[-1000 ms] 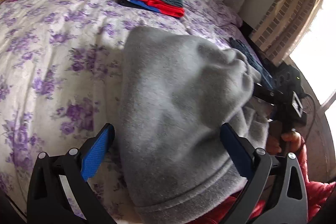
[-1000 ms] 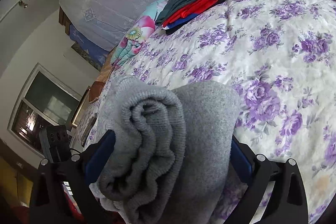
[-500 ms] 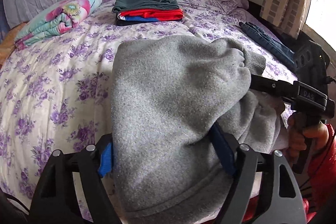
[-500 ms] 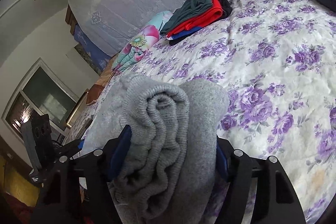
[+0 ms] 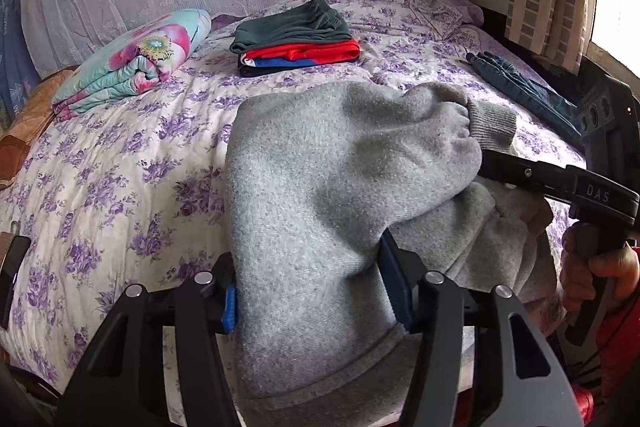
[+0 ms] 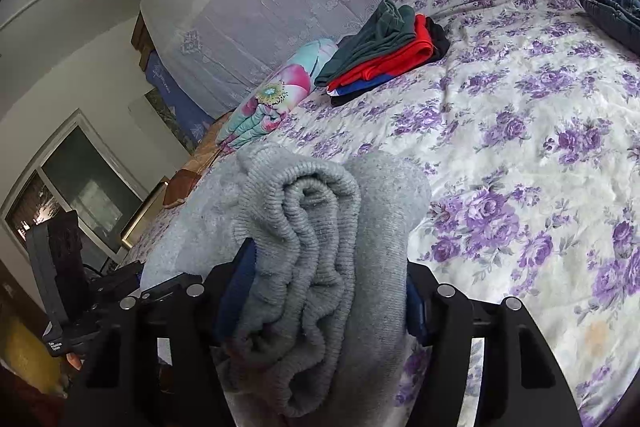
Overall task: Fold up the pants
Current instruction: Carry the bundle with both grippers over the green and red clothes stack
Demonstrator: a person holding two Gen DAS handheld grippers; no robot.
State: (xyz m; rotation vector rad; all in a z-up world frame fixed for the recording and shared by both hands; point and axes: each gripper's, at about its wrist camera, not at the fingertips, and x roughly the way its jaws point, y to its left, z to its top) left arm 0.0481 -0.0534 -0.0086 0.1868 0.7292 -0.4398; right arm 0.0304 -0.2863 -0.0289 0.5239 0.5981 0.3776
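Left wrist view: the white letters "DAS" are on the black right gripper, whose jaws bite the ribbed cuff end of the soft grey fleece pants. The left gripper has its blue-padded jaws squeezing a thick fold of the fuzzy pants, held over the white bed cover with purple flowers.

Right wrist view: the right gripper pinches the bunched, ribbed pants over the bed cover. A stack of folded green, red and blue clothes lies well apart.
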